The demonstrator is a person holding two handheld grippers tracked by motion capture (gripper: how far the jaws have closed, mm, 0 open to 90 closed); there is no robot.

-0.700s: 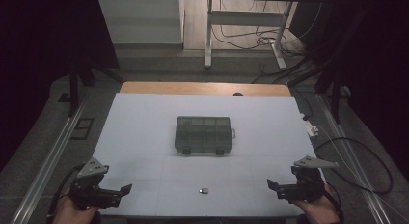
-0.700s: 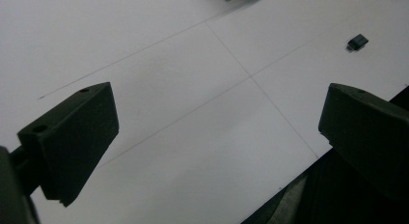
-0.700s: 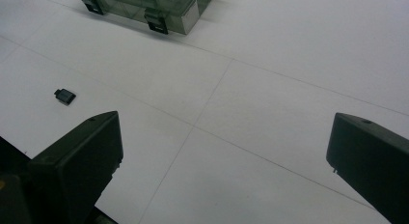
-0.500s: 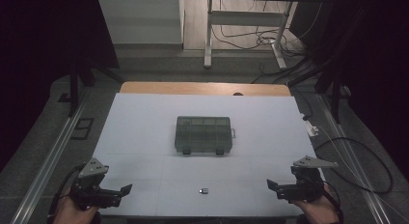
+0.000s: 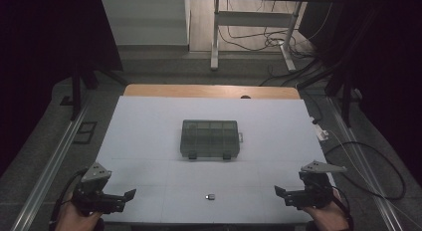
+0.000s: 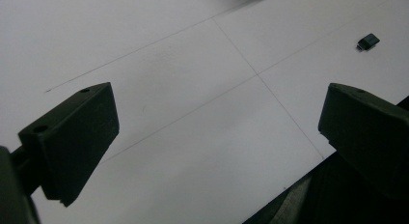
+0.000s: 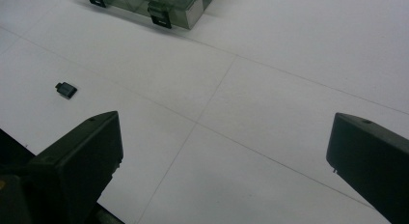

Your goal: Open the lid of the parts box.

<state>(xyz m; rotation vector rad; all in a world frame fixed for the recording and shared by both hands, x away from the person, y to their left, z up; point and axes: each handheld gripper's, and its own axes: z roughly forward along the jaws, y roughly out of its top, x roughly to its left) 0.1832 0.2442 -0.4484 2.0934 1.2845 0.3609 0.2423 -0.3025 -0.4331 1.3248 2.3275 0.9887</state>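
A dark translucent compartment box (image 5: 210, 139) with two front latches lies shut in the middle of the white table (image 5: 149, 131). A small black part (image 5: 209, 196) rests near the front edge, between my two grippers. My left gripper (image 5: 127, 198) hovers at the front left corner, pointing right, open and empty. My right gripper (image 5: 281, 196) hovers at the front right corner, pointing left, open and empty. In the left gripper view the left gripper (image 6: 219, 113) has the small black part (image 6: 368, 41) at upper right. In the right gripper view the right gripper (image 7: 226, 151) has the small black part (image 7: 66, 90) at left and the box (image 7: 154, 4) at top.
The table's far edge is a bare wooden strip (image 5: 209, 90). Metal rails (image 5: 54, 161) run along both sides of the table. Cables (image 5: 368, 161) loop on the floor at right, and a white desk frame (image 5: 215, 37) stands beyond the table.
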